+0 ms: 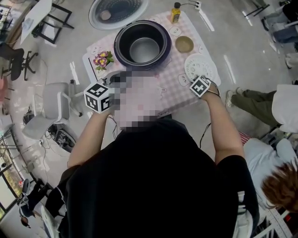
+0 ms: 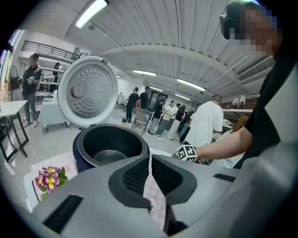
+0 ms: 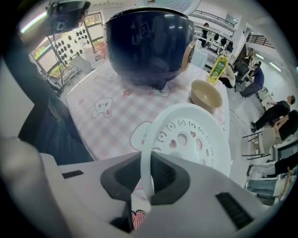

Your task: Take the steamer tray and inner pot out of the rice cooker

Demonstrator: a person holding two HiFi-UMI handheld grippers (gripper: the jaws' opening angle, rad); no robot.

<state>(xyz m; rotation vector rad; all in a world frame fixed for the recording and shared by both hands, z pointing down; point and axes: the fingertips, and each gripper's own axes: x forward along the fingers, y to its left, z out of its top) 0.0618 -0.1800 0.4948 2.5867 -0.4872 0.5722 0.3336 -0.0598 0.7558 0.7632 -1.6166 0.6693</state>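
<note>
Clamping the near rim of the white perforated plastic steamer tray (image 3: 195, 139), my right gripper (image 3: 146, 179) suits it: I judge it light, stiff, slippery; my left gripper (image 2: 150, 174) is clenched, empty.

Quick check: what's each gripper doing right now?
Left gripper: closed, nothing between its jaws.
Right gripper: closed on the steamer tray rim.

We're in a big open lab hall here, not a kitchen: ribbed white metal ceiling (image 2: 186, 42), long strip lights (image 2: 91, 13), bare grey concrete floor (image 1: 237, 32), a white swivel office chair (image 1: 56, 104) parked aside. Clusters of people (image 2: 165, 118) stand about, and the one homely corner is a small table in pink checked cloth (image 1: 170, 74) carrying a dark blue round rice cooker (image 1: 119, 53).
</note>
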